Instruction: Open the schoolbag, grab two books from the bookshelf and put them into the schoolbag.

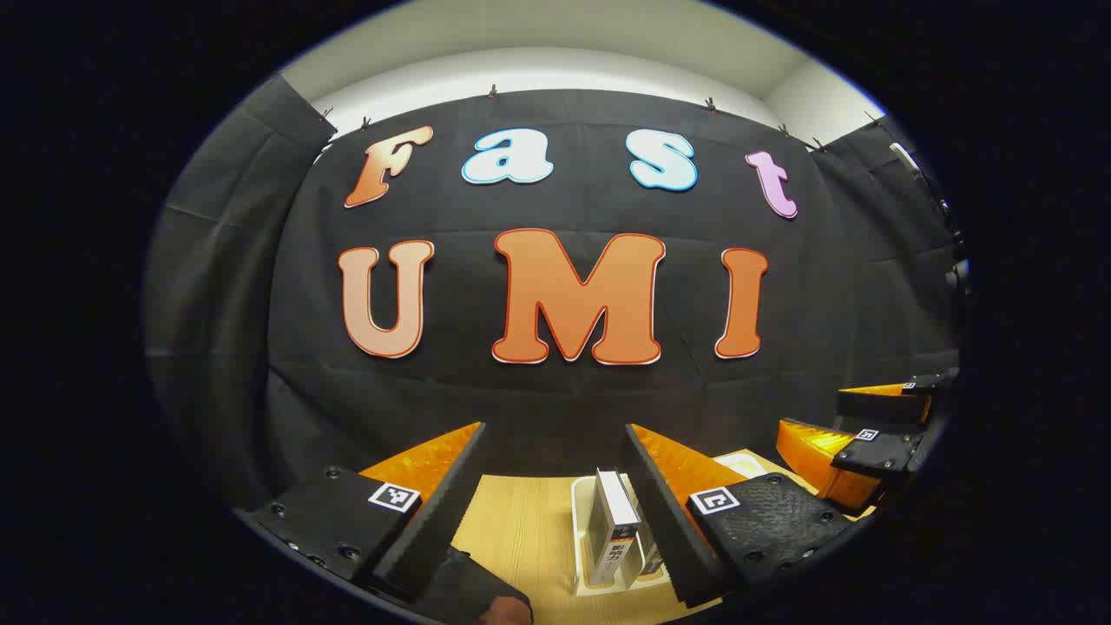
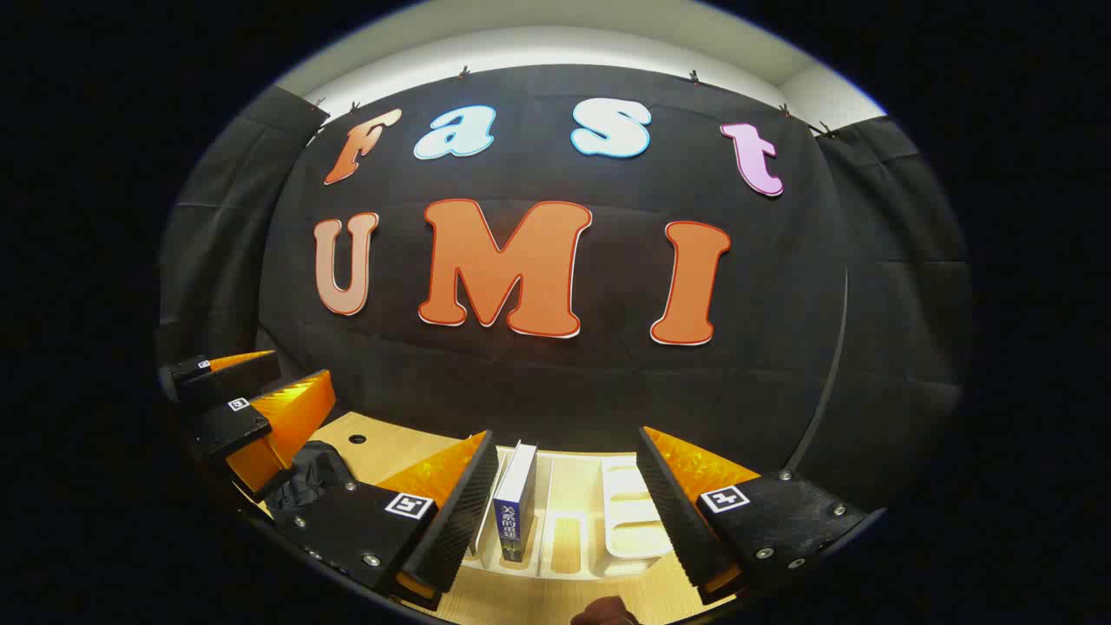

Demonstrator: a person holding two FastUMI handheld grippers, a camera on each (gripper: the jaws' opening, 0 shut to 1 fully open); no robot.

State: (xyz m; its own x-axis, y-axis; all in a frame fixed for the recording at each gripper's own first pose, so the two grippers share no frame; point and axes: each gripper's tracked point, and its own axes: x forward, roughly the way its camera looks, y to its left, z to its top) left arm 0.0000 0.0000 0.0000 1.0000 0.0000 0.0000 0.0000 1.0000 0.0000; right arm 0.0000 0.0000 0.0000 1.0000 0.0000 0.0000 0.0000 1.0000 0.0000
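One book (image 2: pixel 514 503) stands upright in a white slotted rack (image 2: pixel 629 521) on the wooden table (image 2: pixel 391 451), just inside my right gripper's (image 2: pixel 566 432) left finger. That gripper is open and holds nothing. In the left gripper view the same book (image 1: pixel 614 521) stands in the rack (image 1: pixel 580 529), close to the right finger of my left gripper (image 1: pixel 555 428), which is open and holds nothing. The right gripper (image 1: pixel 811 412) hangs open at the right edge. A crumpled black fabric (image 2: pixel 308 473), possibly the schoolbag, lies on the table beneath the left gripper (image 2: pixel 304 365).
The black cloth wall rises directly behind the table's far edge. A small round hole (image 2: pixel 358 439) is set in the tabletop left of the rack. Dark fabric (image 1: pixel 473 590) lies at the bottom of the left gripper view.
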